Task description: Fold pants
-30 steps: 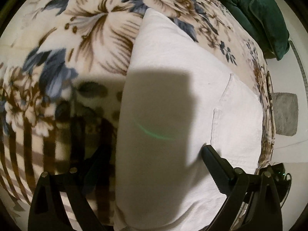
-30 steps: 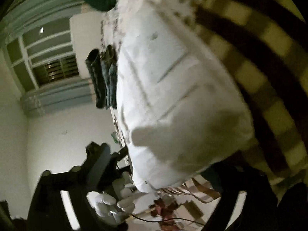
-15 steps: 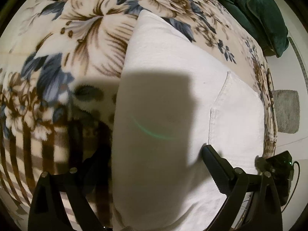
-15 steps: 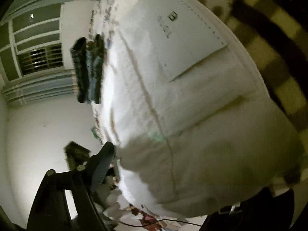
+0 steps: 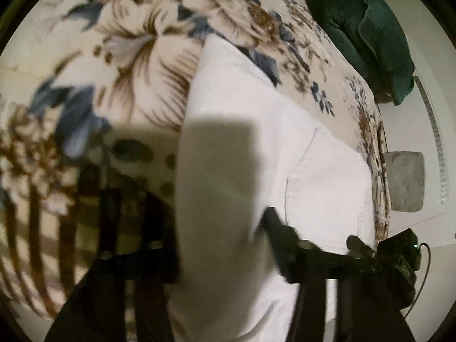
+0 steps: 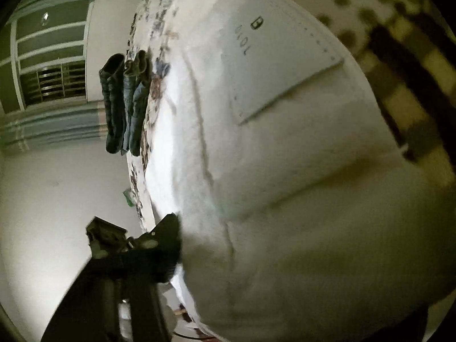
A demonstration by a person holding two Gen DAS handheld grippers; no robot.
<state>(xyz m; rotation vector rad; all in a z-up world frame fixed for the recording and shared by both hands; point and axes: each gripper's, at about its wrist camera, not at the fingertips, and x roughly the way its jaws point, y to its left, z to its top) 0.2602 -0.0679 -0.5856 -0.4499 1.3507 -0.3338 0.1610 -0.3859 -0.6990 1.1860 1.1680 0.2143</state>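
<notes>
Two handheld grippers close in on a pair of white pants (image 5: pixel 245 148) spread across a floral blanket (image 5: pixel 136 57), both having dropped lower and nearer the cloth than a second ago. In the left wrist view, the left gripper (image 5: pixel 216 245) straddles the near end of the garment, its fingers spread wide, one lost in shadow over the blanket's striped border, the other finger (image 5: pixel 278 233) lying on the white fabric near a back pocket (image 5: pixel 327 188). That view has gone blurred since half a second ago, a sign of fast motion. In the right wrist view, the pants (image 6: pixel 285 171) now fill most of the frame where a second ago they sat farther off, and the printed patch (image 6: pixel 279 65) shows clearly. Only one finger (image 6: pixel 168 242) of the right gripper (image 6: pixel 256 285) is visible, at the garment's edge; the other is hidden by cloth, so its grip cannot be told, though the jaws look parted. The right gripper also appears at the frame's lower right in the left view (image 5: pixel 393 259). Folded jeans (image 6: pixel 125 99) lie farther up the bed, and green cushions (image 5: pixel 367 34) at its head. The approach suggests both grippers are about to seize the waistband end for a fold; nothing appears pinched yet.
</notes>
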